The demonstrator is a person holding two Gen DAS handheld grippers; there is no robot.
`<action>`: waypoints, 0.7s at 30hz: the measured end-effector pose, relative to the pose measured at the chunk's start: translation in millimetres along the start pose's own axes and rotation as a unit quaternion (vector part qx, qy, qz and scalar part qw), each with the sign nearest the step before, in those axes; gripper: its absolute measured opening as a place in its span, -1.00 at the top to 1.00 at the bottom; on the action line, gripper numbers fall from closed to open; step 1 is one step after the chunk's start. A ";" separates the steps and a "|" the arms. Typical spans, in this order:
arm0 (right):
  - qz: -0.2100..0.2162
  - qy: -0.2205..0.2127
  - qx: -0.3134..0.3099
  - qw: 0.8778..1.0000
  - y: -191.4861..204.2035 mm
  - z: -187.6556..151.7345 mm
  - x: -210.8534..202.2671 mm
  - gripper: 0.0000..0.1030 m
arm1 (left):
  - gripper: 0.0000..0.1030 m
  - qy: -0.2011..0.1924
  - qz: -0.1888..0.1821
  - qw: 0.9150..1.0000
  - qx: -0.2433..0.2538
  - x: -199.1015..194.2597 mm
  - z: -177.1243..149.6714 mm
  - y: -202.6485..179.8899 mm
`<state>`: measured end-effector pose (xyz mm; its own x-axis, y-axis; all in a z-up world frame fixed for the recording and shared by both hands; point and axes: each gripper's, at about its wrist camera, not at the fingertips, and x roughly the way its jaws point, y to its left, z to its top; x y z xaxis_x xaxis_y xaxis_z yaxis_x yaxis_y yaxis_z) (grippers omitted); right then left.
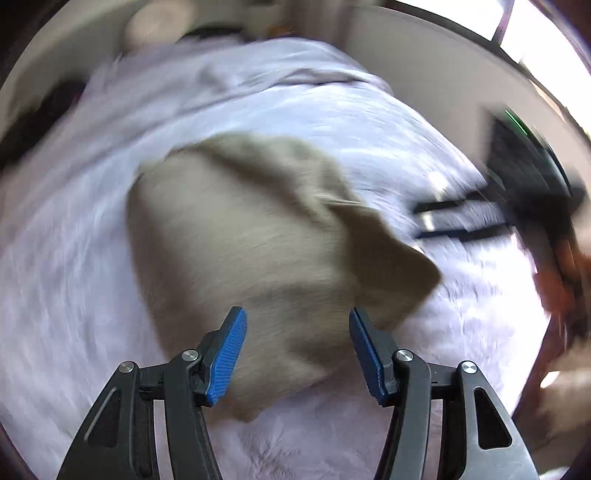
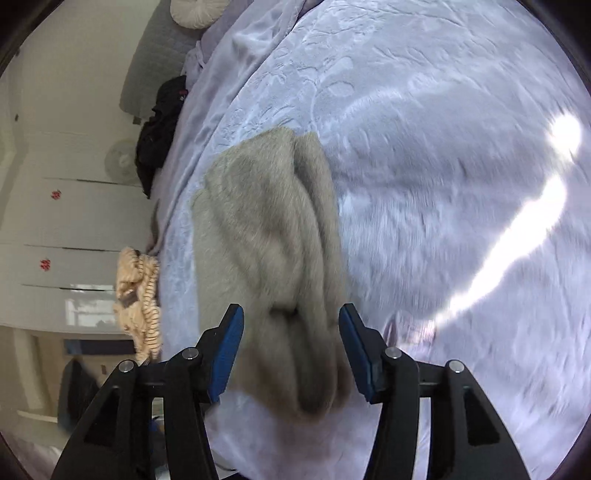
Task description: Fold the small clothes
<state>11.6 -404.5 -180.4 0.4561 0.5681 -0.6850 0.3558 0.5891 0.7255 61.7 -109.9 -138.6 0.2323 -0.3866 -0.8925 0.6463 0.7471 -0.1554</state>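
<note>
A small beige-grey fleecy garment (image 1: 240, 229) lies crumpled on the pale lavender blanket (image 1: 74, 258) of a bed. My left gripper (image 1: 297, 314) hovers over the garment's near edge, open, its blue pads clear of the cloth. In the right wrist view the same garment (image 2: 258, 221) stretches away from me in soft folds. My right gripper (image 2: 291, 310) is open above its near end, with nothing pinched. The left wrist view is blurred; the right gripper (image 1: 419, 222) shows there as dark bars at the garment's right side.
A black heap of clothes (image 2: 159, 125) and a yellow striped garment (image 2: 138, 295) lie at the bed's left edge. A round white cushion (image 2: 194, 13) sits at the head. White cupboard doors (image 2: 74, 214) stand beyond. A sunlit streak (image 2: 517, 251) crosses the blanket (image 2: 424, 147).
</note>
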 end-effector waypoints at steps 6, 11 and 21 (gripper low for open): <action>-0.007 0.017 0.021 1.000 -10.7 -29.3 18.9 0.06 | -0.15 0.047 -0.099 0.980 -0.165 30.7 -8.6 73.3; 0.008 0.007 0.022 1.000 2.8 -34.5 17.0 0.69 | -0.15 0.079 -0.066 0.988 -0.114 42.3 -15.6 74.3; -0.091 0.015 0.058 0.994 -36.8 -66.5 22.0 0.24 | -0.15 0.109 -0.029 0.989 -0.091 54.0 -44.1 68.6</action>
<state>-45.7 -375.4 -226.6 0.3518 0.4765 -0.8057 0.5220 0.6145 0.5915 86.6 -55.6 -216.2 0.0234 -0.3208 -0.9469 0.5082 0.8194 -0.2650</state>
